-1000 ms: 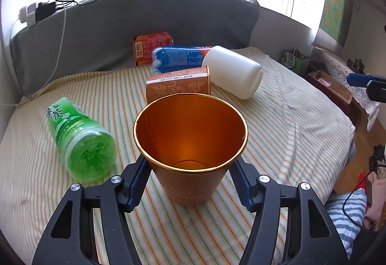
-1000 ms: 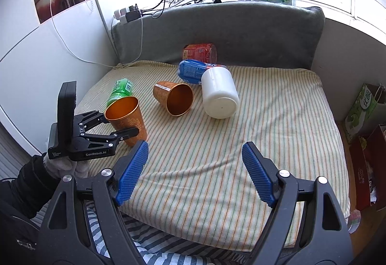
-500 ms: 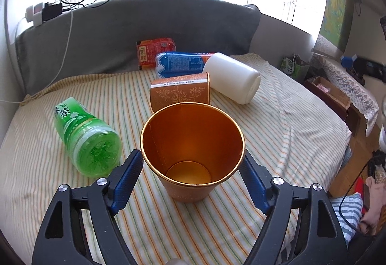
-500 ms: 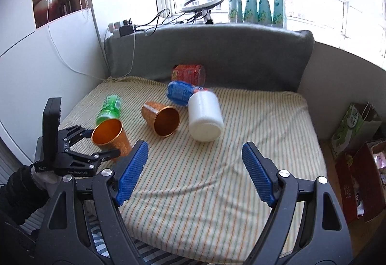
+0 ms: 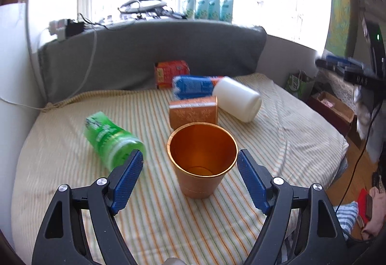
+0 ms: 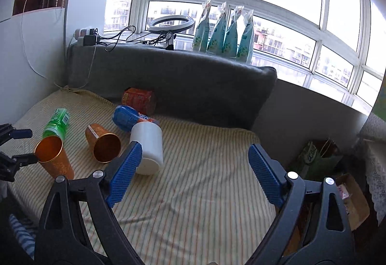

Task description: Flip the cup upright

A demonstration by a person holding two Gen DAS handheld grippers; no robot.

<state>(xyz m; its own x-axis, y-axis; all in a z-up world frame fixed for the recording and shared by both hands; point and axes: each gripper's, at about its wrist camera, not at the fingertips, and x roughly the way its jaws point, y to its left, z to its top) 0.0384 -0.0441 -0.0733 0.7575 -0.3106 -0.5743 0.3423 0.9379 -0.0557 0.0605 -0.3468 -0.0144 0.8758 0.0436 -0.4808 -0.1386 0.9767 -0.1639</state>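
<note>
From my left wrist camera, the copper cup [image 5: 202, 159] stood mouth-up on the striped mattress [image 5: 72, 192], dead centre ahead of my left gripper [image 5: 189, 169]. My blue pads [image 5: 126, 174] sat spread wide, a clear gap either side of the cup's wall, touching nothing. I judged that spread as a release: the cup bore its own weight, so the flip looked done for this one. Room was mixed here. The green bottle [image 5: 109, 142] lay on its side just beside my left pad, and a second copper cup [image 5: 193, 112] lay tipped over right behind the upright one, with the white jar [image 5: 237, 102] and blue packet [image 5: 193, 87] beyond. Backing straight toward me seemed the safest way out; any sideways swing risked nudging the bottle into the cup.

From my right wrist camera, my right gripper [image 6: 195, 169] was held wide apart too, empty, over the middle of the mattress. The upright cup [image 6: 54, 157] showed at far left between the tips of the other tool, close but not clamped. The fallen cup [image 6: 103, 143] pointed its mouth toward me, touching or nearly touching the jar [image 6: 147, 148]; I couldn't tell which. Open bedding stretched right to the mattress edge, plenty of room on that side. The soft surface looked like the main hazard to a standing cup.
</note>
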